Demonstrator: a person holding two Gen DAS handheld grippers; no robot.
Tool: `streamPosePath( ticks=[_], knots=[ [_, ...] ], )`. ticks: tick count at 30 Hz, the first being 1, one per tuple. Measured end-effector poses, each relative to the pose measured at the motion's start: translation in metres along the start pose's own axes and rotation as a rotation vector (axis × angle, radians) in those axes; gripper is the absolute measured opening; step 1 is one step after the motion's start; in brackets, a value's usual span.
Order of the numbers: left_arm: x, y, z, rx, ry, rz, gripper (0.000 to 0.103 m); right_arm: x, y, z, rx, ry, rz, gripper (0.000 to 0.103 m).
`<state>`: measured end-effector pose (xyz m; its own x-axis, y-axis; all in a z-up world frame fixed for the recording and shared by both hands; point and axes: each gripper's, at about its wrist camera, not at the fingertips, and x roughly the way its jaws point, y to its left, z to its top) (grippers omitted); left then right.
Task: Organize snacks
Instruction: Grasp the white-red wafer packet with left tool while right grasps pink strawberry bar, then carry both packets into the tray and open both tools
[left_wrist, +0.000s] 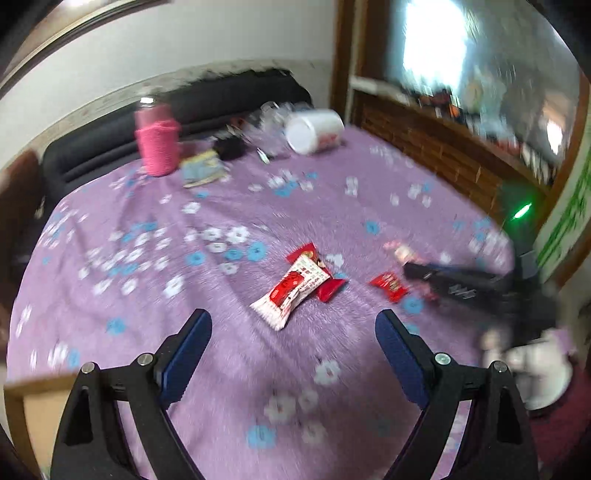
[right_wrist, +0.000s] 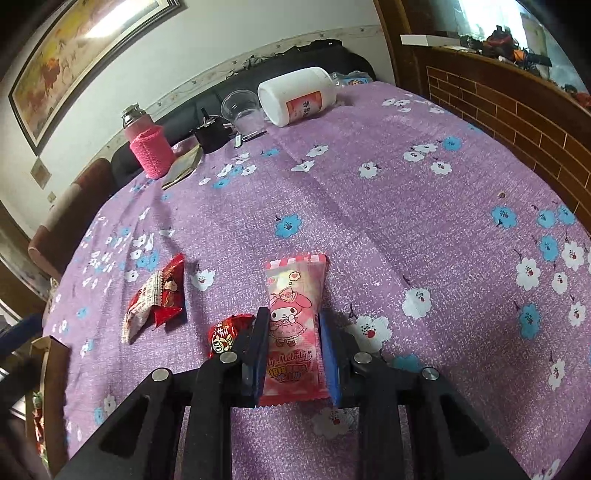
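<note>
The right gripper (right_wrist: 292, 321) has its two blue-padded jaws drawn in close on either side of a pink plastic snack packet printed with a cartoon rabbit (right_wrist: 295, 310), which lies flat on the purple flowered tablecloth (right_wrist: 406, 206); the left pad lies against the packet's edge and the right pad sits at its other edge, so the packet is pinched across its width, its upper half sticking out beyond the fingertips. Just to the left of that pink packet lies a small red foil sweet (right_wrist: 227, 332), partly behind the left finger, and further left of it a white-and-red wrapped snack (right_wrist: 146, 304) rests on top of a red wrapper (right_wrist: 171, 291). The left gripper (left_wrist: 293, 326) hangs over the same cloth with its jaws spread wide and nothing between them, touching nothing; in its blurred view the white-and-red snack (left_wrist: 291, 290) lies just beyond its fingertips, well short of the pads. Far behind the pink packet, at the table's back edge, a white plastic jar (right_wrist: 297, 96) lies on its side beside a clear plastic cup (right_wrist: 242, 109), with a pink knitted-sleeved flask (right_wrist: 147, 144) standing to their left.
</note>
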<state>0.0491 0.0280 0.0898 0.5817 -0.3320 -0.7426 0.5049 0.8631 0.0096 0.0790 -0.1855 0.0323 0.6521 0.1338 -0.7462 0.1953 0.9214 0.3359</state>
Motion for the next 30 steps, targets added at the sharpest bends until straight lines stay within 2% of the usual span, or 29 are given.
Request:
streamPosePath(
  ticks=[3,5,15,17,19,20,21,22,26,30],
  knots=[
    [0.039,-0.011,0.007,0.097,0.061,0.015,0.090,0.000,-0.002,0.000,0.004,0.005,0.017,0.027],
    [0.053,-0.013,0.009,0.125,0.077,0.025,0.090,0.000,-0.004,0.001,0.012,0.012,0.028,0.027],
    [0.096,-0.012,0.014,0.174,0.124,0.032,0.090,-0.001,-0.010,0.002,0.059,0.028,0.062,0.027],
    [0.099,-0.012,0.016,0.168,0.127,0.019,0.083,-0.001,-0.010,0.002,0.058,0.028,0.062,0.027],
    [0.101,-0.010,0.018,0.128,0.150,-0.031,0.052,-0.001,-0.009,0.002,0.052,0.027,0.060,0.027],
    [0.102,-0.010,0.018,0.117,0.155,-0.042,0.047,-0.001,-0.008,0.002,0.050,0.027,0.059,0.027],
    [0.100,-0.010,0.019,0.118,0.149,-0.019,0.033,0.000,-0.008,0.002,0.048,0.029,0.058,0.027],
    [0.100,-0.011,0.020,0.120,0.150,-0.016,0.026,0.000,-0.008,0.002,0.047,0.029,0.057,0.027],
    [0.095,-0.015,0.017,0.107,0.150,0.005,0.024,-0.002,-0.009,0.002,0.053,0.027,0.064,0.027],
    [0.078,-0.016,0.012,0.067,0.137,-0.009,0.024,-0.007,-0.010,0.001,0.064,0.018,0.096,0.027]
  ],
)
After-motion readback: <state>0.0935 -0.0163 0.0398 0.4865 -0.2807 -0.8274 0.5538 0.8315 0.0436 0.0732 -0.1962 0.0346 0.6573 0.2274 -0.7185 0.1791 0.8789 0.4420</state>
